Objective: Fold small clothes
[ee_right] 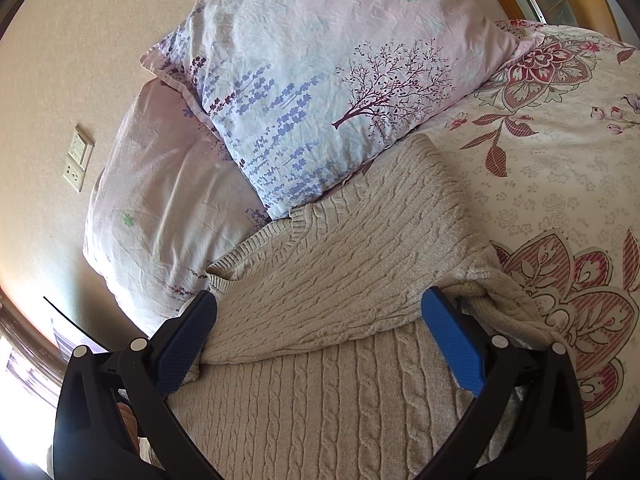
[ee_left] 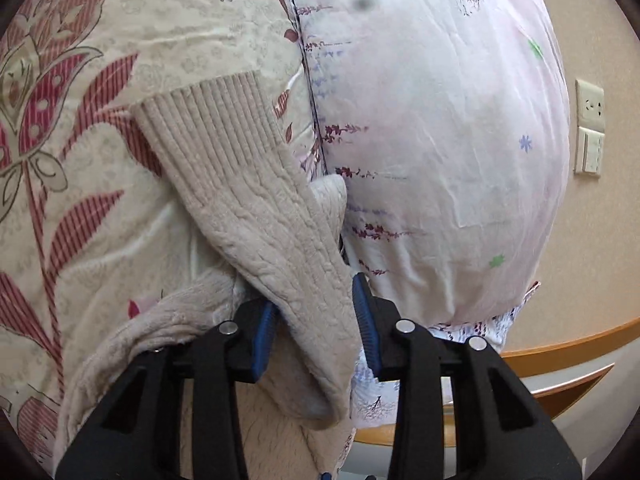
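The left gripper [ee_left: 316, 330] is standing over the bed with its jaws partly apart; the beige knit sleeve [ee_left: 240, 216] is passing between the two blue pads [ee_left: 366, 320], and the left-hand pad seems to be touching the cloth while a narrow gap is showing between the sleeve and the right-hand pad, so the pads are not pressing the sleeve from both sides; the sleeve is running up and away from the jaws, its ribbed cuff [ee_left: 200, 108] lying flat on the floral bedspread [ee_left: 80, 160] just beside the edge of the pale pillow [ee_left: 440, 140]; below the jaws the sleeve is folding over in a rounded lip, and more of the beige knit is bunching at the lower left of that view.

The right gripper [ee_right: 320, 340] is hovering with its jaws wide apart and nothing clamped between them; the cable-knit sweater [ee_right: 340, 400] is lying spread on the bedspread [ee_right: 560, 184] beneath and between the two blue pads [ee_right: 452, 344], with a folded part of it [ee_right: 344, 264] lying across the body and reaching toward the stacked pillows [ee_right: 304, 100]; the left-hand pad is sitting close to the sweater's folded edge and the right-hand pad near a bunched fold of knit, though whether either is touching the cloth cannot be told.

A wall socket and switch [ee_left: 590, 126] are showing on the beige wall behind the pillows.
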`<move>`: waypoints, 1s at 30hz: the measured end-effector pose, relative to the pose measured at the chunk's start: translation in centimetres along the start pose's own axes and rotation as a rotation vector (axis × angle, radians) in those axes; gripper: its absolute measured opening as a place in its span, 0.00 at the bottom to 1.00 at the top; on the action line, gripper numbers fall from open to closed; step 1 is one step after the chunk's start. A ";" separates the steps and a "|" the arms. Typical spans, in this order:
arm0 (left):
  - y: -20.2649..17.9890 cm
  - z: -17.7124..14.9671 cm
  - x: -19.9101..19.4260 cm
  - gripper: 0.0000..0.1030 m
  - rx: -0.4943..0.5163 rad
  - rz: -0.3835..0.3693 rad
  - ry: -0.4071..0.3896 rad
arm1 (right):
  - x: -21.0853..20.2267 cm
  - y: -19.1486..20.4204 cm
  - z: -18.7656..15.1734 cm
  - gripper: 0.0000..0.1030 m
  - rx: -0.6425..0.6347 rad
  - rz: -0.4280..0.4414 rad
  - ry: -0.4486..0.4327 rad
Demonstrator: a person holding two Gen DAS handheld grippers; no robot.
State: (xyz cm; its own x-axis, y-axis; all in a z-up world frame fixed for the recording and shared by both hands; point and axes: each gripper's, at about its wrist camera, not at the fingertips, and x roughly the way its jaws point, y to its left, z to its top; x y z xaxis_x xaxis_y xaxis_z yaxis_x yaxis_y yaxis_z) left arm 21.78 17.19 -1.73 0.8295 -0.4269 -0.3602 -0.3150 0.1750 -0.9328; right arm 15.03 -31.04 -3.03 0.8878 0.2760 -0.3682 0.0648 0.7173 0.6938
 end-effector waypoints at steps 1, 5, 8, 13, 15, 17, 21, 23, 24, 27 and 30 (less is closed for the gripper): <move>-0.5 0.0 0.2 0.19 0.009 -0.011 -0.005 | 0.0 0.0 0.0 0.99 0.000 0.000 0.000; -4.3 -1.7 1.9 0.09 0.132 -0.098 0.018 | -0.1 -0.1 0.1 0.99 0.007 0.006 -0.004; -7.7 -4.4 3.6 0.08 0.233 -0.173 0.078 | -0.2 -0.1 0.1 0.99 0.012 0.010 -0.008; -12.6 -11.5 7.8 0.07 0.481 -0.217 0.198 | -0.5 -0.4 0.1 0.99 0.029 0.025 -0.017; -13.1 -14.6 9.4 0.07 0.577 -0.196 0.259 | -0.6 -0.6 0.1 0.99 0.039 0.034 -0.020; -12.7 -17.3 10.9 0.07 0.656 -0.149 0.323 | -0.7 -0.7 0.1 0.99 0.048 0.043 -0.024; -11.1 -21.6 14.1 0.11 0.855 0.034 0.477 | -0.9 -0.9 0.2 0.99 0.064 0.061 -0.031; -10.3 -24.1 14.9 0.23 1.039 0.110 0.550 | -0.9 -1.0 0.3 0.99 0.075 0.072 -0.036; -10.2 -25.5 14.8 0.27 1.154 0.126 0.554 | -1.0 -1.2 0.3 0.99 0.082 0.079 -0.040; -10.5 -29.4 13.8 0.60 1.465 0.113 0.534 | -1.4 -1.6 0.4 0.99 0.111 0.108 -0.057; -10.9 -30.5 12.4 0.72 1.541 0.047 0.552 | -2.0 -2.3 0.6 0.93 0.153 0.129 -0.072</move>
State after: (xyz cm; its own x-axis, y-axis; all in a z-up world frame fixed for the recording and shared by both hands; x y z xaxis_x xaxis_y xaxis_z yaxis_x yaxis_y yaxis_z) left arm 21.47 -17.08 3.66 0.4704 -0.5832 -0.6622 0.6776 0.7195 -0.1523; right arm 13.37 -33.63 -3.58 0.9231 0.3092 -0.2288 0.0117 0.5719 0.8202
